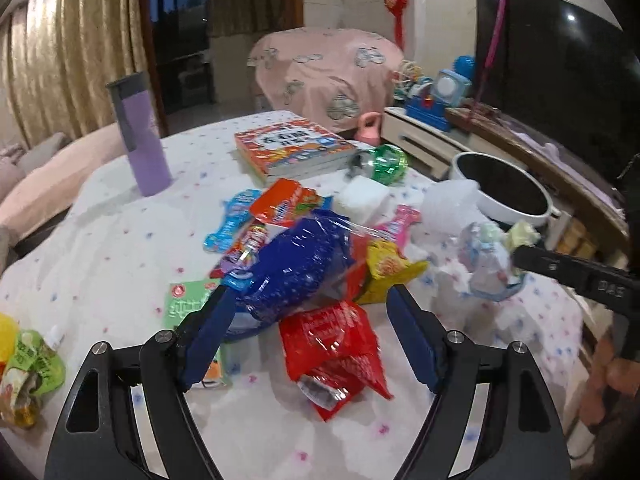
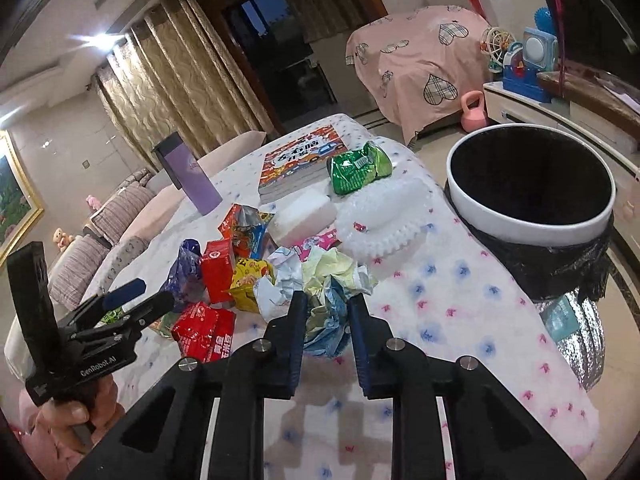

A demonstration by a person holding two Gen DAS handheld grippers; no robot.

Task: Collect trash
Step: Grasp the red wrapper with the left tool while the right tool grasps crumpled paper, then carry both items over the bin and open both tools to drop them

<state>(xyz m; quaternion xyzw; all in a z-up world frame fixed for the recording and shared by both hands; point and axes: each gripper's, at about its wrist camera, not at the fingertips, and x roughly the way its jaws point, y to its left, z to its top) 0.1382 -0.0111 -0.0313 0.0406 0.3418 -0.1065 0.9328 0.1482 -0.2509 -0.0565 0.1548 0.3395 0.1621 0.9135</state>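
My left claw (image 1: pixel 310 312) hangs with its fingers wide apart over the heap of wrappers in the middle of the surface (image 1: pixel 100 264), gripping nothing. A blue plastic bag (image 1: pixel 298 264) lies between and just beyond its fingertips, with a red wrapper (image 1: pixel 336 344) touching the bag's near side and a yellow packet (image 1: pixel 384 268) against the bag's right.

My right claw (image 2: pixel 326 312) is closed down on a crumpled wad of paper (image 2: pixel 332 284) (pale yellow, white and blue scraps bunched together), both pads pressing its sides near the right edge of the surface. From the left wrist view the same wad (image 1: pixel 490 258) shows at the tip of that claw (image 1: pixel 520 254).

The bin (image 2: pixel 528 184), a white rim over a black liner, stands just off the surface's right edge, well apart from the wad.

Toward the far edge sit a stack of books (image 1: pixel 294 146), a purple flask (image 1: pixel 140 132) standing upright, a green foil bag (image 2: pixel 356 166) touching the books, a white foam block (image 2: pixel 306 214) and a sheet of bubble wrap (image 2: pixel 384 216) beside it.
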